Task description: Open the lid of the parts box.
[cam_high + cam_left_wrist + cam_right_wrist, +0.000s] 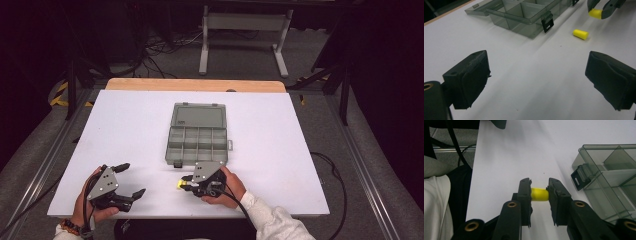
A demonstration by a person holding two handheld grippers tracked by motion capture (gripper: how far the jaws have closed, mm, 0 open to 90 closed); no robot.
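Note:
A small yellow foam earplug (539, 195) sits crosswise between the pads of my right gripper (539, 185), which is shut on it just above the white table (280, 150). In the high view the right gripper (183, 184) is near the front edge, below the open grey compartment box (167, 150). In the left gripper view the held earplug (595, 13) shows at the top right, and a second yellow earplug (580, 34) lies loose on the table near it. My left gripper (132, 179) rests at the front left, its jaws wide open around nothing (537, 80).
The box (524, 25) has its clear lid folded back and black latches on its front wall (580, 178). A wooden strip (195, 85) borders the table's far edge. Cables trail off the front and right sides.

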